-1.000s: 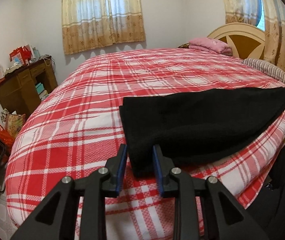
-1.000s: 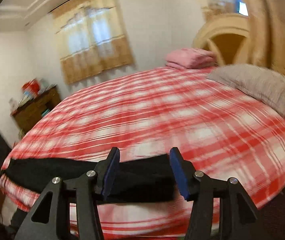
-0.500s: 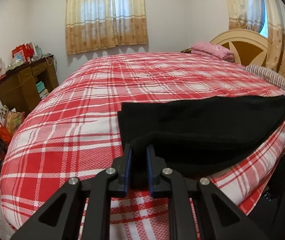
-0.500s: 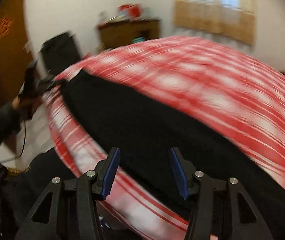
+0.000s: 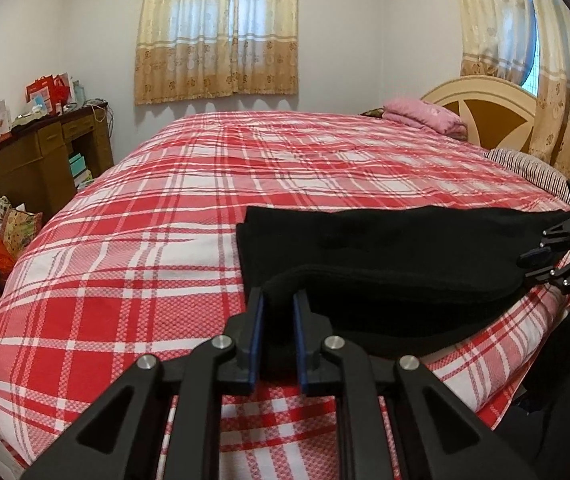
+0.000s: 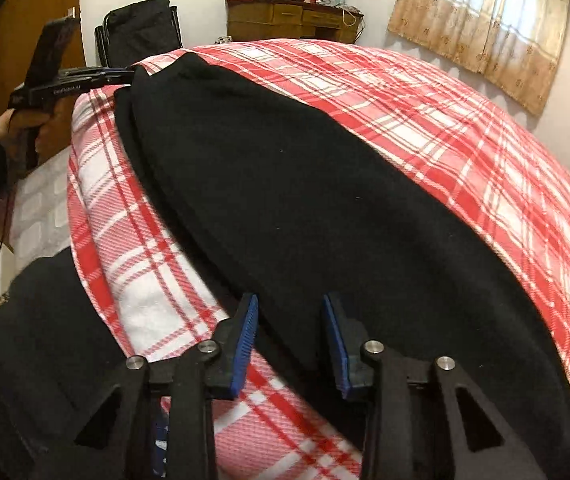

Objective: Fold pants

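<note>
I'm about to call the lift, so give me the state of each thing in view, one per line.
Pants: black, lying lengthwise along the bed's near edge.
Left gripper: shut on one end of the pants, that end raised.
Right gripper: jaws closing around the other end, pads not yet pressing.
Bed: covered in red plaid.
Curtains: drawn.

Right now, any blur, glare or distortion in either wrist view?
Left wrist: sharp, strong fisheye bend, dark corners, curtains lit from behind and washed out, black pants show almost no detail. Right wrist: mostly sharp, bed bulges from the fisheye, slight softness at the lower edge, window bright.
</note>
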Demonstrator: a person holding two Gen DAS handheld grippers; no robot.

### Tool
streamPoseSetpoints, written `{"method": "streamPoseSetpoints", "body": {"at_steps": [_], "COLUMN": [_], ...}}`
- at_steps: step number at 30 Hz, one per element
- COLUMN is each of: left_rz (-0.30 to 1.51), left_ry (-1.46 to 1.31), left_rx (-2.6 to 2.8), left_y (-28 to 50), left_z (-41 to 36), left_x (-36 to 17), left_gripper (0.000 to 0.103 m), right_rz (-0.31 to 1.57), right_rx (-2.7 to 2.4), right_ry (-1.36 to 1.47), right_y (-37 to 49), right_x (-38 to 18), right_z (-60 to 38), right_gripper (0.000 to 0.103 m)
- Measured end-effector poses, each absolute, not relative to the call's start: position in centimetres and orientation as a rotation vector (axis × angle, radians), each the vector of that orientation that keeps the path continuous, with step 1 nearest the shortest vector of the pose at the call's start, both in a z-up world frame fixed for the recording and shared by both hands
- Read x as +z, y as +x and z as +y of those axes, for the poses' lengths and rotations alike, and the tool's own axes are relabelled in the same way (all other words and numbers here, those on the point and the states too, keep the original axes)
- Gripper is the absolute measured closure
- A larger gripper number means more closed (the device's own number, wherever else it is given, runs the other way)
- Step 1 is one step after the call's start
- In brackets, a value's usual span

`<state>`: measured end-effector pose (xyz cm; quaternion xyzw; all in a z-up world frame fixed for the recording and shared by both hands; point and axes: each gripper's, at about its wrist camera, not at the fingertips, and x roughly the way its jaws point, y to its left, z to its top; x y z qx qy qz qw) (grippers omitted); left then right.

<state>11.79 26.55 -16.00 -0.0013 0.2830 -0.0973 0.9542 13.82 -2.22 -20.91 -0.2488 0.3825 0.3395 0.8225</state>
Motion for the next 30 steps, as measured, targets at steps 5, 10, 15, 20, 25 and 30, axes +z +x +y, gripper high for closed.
{"method": "streamPoseSetpoints", "body": {"at_steps": [5,10,15,20,25,30], "left_rz": [0.562,0.549,0.587,0.592,0.593,0.580], "left_ry": [-0.022,-0.037,-0.051,-0.044,-0.053,-0.084], "left_rx": [-0.207,-0.226,-0.219,-0.211,-0.193,-0.118], "left_y": [11.7,10.8,11.0,10.2,9.7,8.6], "left_z": [26.8,27.1,27.3,27.8,28.2,30.2], "left_x": [-15.4,-15.0,-16.3,-16.6,-16.5,-15.7], "left_gripper": [0.092,0.092,0.092,0.092,0.092,0.090], "right_rz": [0.791,0.778,0.847,0.839,0.852,0.871], "right_rx": [0.723,0.754,0.757,0.771,0.775,0.803], "right_ry": [-0.523,-0.525,-0.550,-0.563,-0.560,-0.580], "right_y": [13.6,12.4,12.7,12.3,12.6,12.3], "right_x": [-19.9,-19.1,-21.7,-21.4,-21.7,-21.0], "right_z": [-2.0,-2.2,-1.8,-1.8,-1.8,-2.3], "right_gripper": [0.099,0.100,0.099,0.099,0.099,0.090]}}
